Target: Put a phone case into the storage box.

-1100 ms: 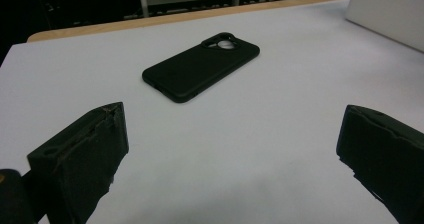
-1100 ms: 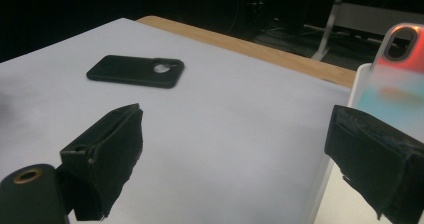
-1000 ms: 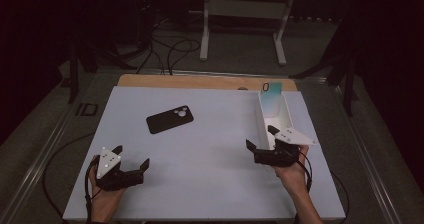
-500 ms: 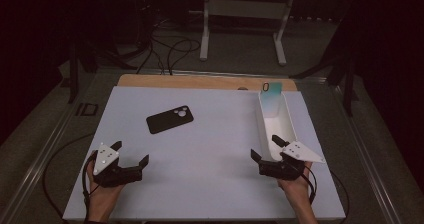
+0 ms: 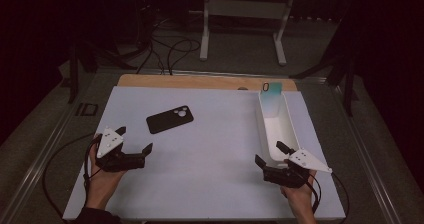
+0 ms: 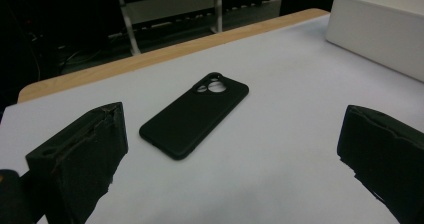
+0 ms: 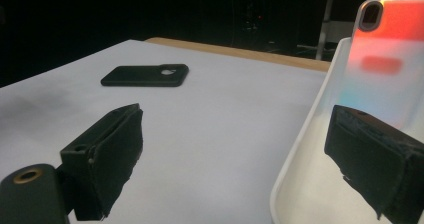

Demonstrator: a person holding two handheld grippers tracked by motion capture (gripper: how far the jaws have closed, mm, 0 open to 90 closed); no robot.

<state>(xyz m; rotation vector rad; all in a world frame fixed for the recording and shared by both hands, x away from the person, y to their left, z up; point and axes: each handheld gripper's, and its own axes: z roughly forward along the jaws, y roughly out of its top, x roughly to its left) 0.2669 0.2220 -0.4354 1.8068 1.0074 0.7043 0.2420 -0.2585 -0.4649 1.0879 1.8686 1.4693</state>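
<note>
We are holding the left hand-held gripper [image 5: 135,151] low over the near left part of the table [image 5: 220,149], its jaws standing wide apart and gripping nothing. They are pointing toward the black phone case [image 5: 170,119], which is lying flat on the white surface a little farther in, camera cutout toward the right, well apart from both jaws. We are keeping the right hand-held gripper [image 5: 270,156] at the near right, also spread open and empty, one jaw sitting at the near end of the white tray [image 5: 287,129]. A translucent, iridescent phone case [image 5: 272,98] is leaning upright against the far end of that tray. Both hands are gripping the tools from the near edge.
</note>
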